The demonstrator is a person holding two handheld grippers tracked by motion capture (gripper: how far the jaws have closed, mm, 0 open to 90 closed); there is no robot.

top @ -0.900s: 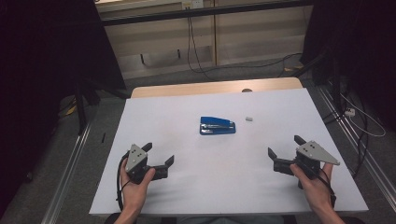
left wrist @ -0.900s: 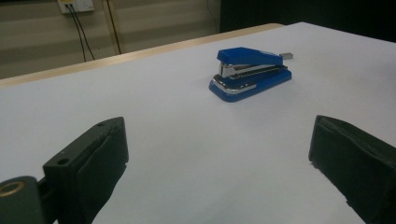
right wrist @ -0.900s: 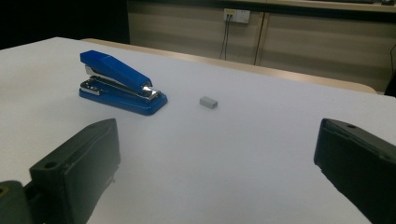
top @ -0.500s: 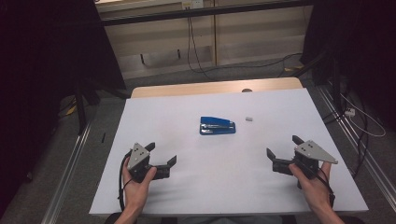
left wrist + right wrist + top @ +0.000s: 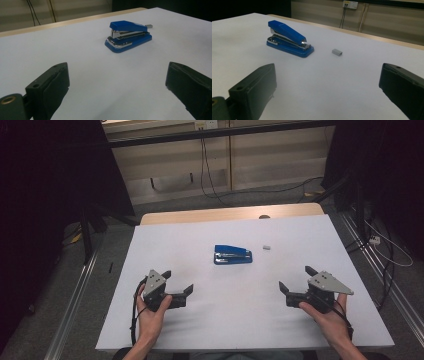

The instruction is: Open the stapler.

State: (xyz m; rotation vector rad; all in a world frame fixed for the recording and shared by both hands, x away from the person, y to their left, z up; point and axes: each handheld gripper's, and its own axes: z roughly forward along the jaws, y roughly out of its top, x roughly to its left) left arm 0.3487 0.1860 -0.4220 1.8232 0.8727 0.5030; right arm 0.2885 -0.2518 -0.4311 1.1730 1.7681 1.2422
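Basically pre-grasp: left gripper (image 5: 178, 285) and right gripper (image 5: 296, 282), jaws wide open, empty, well short of blue stapler (image 5: 233, 255) on table (image 5: 210, 325). Next move likely: reach forward, straddle stapler.

No readable text, label, brand or number appears on anything here.

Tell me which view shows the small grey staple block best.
The right gripper view: the staple block lies unobstructed beside the blue stapler. The high view shows a speck; the left gripper view shows its end behind the stapler.
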